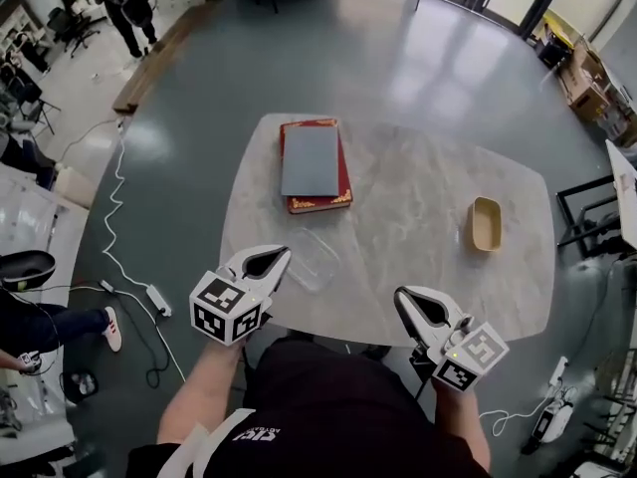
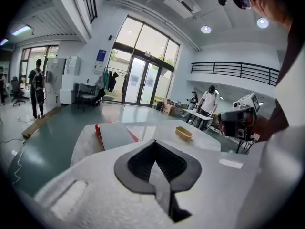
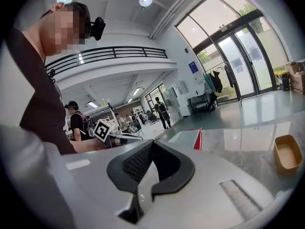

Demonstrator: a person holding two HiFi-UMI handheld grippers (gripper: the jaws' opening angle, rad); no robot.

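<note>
So both claws were closed with nothing in them: the left gripper (image 1: pixel 283 257) had its 2 jaws pinched together at the tips, same for the right gripper (image 1: pixel 402 301), and each gripper view showed just the small empty gap between the pads. Both hovered over the near edge of the marble table (image 1: pixel 418 182). Closest thing was a clear plastic tray (image 1: pixel 315 257), sitting on the table just past the left gripper's tips and a bit to their right, not touching as far as I could tell. Its long side seemed to run away from the near edge, but it was see-through so hard to be sure. The left gripper was much nearer to it than the right gripper. Further back a grey book (image 1: pixel 310 159) lay on a red book (image 1: pixel 320 203), and a tan dish (image 1: pixel 486 224) sat well apart on the right
</note>
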